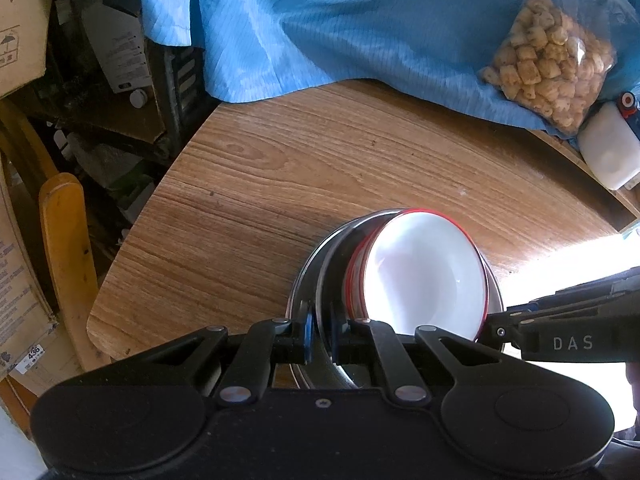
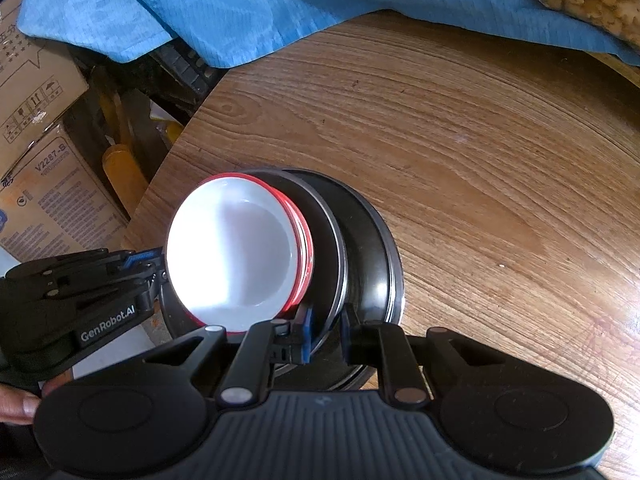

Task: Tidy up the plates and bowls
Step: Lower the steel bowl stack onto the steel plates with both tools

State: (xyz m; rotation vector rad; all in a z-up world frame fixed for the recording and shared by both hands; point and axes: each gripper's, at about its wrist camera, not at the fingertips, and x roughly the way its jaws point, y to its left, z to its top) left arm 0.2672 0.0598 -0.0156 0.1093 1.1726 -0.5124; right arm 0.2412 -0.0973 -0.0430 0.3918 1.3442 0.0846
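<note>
Two claws share one load. From the left wrist view, the left claw [image 1: 320,334] is pinched shut on the near rim of a metal plate [image 1: 308,276], its blue pads [image 1: 307,330] on either side of the thin edge. On the plate sits a stack of white bowls [image 1: 424,276] with red rims, nested and leaning towards the right. The right claw [image 1: 490,326] comes in from the right edge and meets the stack's far side. All of it is over the wooden worktop [image 1: 320,160], near its front left corner; whether the plate rests on the worktop or is lifted just off it cannot be told. A blue cloth [image 1: 360,20] and a bag of snacks [image 1: 548,60] lie well apart at the back.

From the right wrist view, the right claw [image 2: 325,334] is likewise closed, nipping the rim of a dark metal plate [image 2: 364,240] of which two edges show, so it may be two plates nested. The bowls [image 2: 236,252] lean left here, and the left claw [image 2: 158,276] holds the opposite side.

Judging by looks, the plates are stiff, thin and slick, so rim grips at opposite sides suit them. The bowls seem light but loose and breakable; any tilt could slide them off.
</note>
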